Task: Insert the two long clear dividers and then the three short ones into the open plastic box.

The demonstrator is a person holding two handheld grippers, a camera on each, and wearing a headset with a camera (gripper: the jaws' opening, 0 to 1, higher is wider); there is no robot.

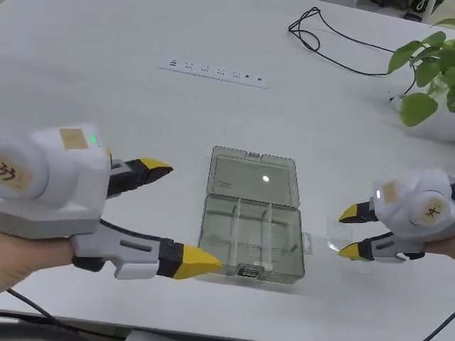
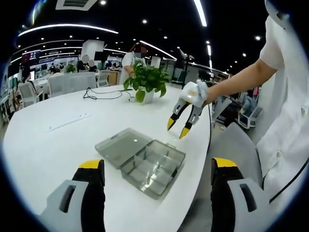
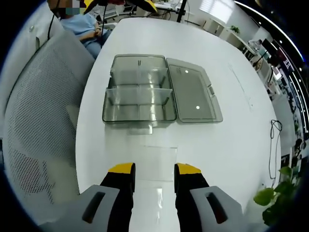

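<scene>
The broad white table (image 1: 106, 106) carries everything, and its smooth, glossy top throws back the ceiling lights. Near my edge of it sits the smoky clear plastic box (image 1: 206, 234), rectangular with rounded corners. Its flat hinged lid (image 1: 254, 177) is laid back on the table away from me, so the tray is open from above. Inside the tray I make out thin clear walls crossing it. I judge that some dividers are seated, though I cannot tell how many.

My left claw (image 1: 193, 215), pale grey with yellow-tipped black jaws, hovers by the box's left side. Its jaws are wide apart and empty, probably placed there to steady the box.

My right claw (image 1: 341, 233) hangs to the right of the box, jaws apart with nothing between them. It is low over the loose clear divider pieces (image 3: 157, 162), which lie flat on the table just beside the box, within easy reach of that claw. They are thin, stiff-looking sheets, nearly invisible but for edges and glare. Being so thin and slick, they will likely need pinching by an edge.
</scene>
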